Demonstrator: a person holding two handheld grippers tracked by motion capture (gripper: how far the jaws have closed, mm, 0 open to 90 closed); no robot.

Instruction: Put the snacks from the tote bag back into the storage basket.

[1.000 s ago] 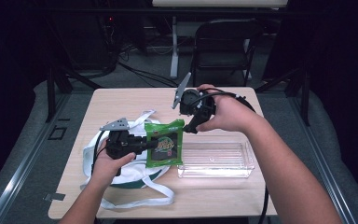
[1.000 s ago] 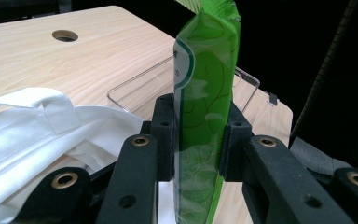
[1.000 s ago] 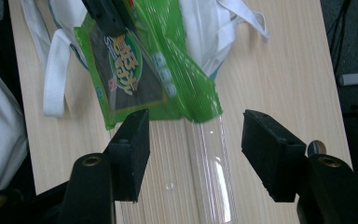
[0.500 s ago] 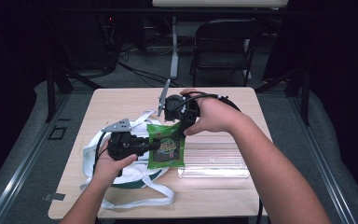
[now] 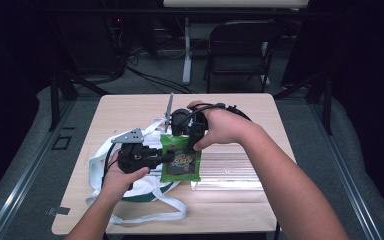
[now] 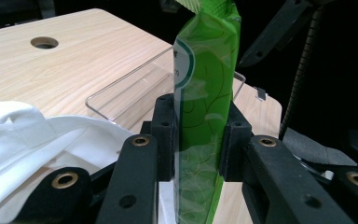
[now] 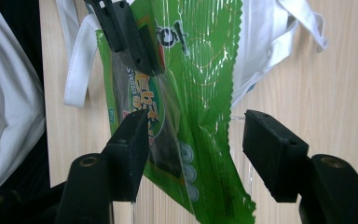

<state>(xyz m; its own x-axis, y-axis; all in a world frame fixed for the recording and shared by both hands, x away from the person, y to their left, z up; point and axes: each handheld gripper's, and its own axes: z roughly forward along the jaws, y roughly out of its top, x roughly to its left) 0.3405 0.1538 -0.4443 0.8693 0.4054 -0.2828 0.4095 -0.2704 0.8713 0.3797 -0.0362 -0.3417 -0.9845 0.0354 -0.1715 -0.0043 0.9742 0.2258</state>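
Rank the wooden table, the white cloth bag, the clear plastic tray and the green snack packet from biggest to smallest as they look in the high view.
1. Wooden table
2. White cloth bag, partly hidden by the left hand
3. Clear plastic tray, close to the bag, so that order is unsure
4. Green snack packet, held up nearer the camera

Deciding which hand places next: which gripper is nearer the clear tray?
Right. The right gripper hangs by the clear tray corner; the left gripper, shut on the green packet, sits beyond it.
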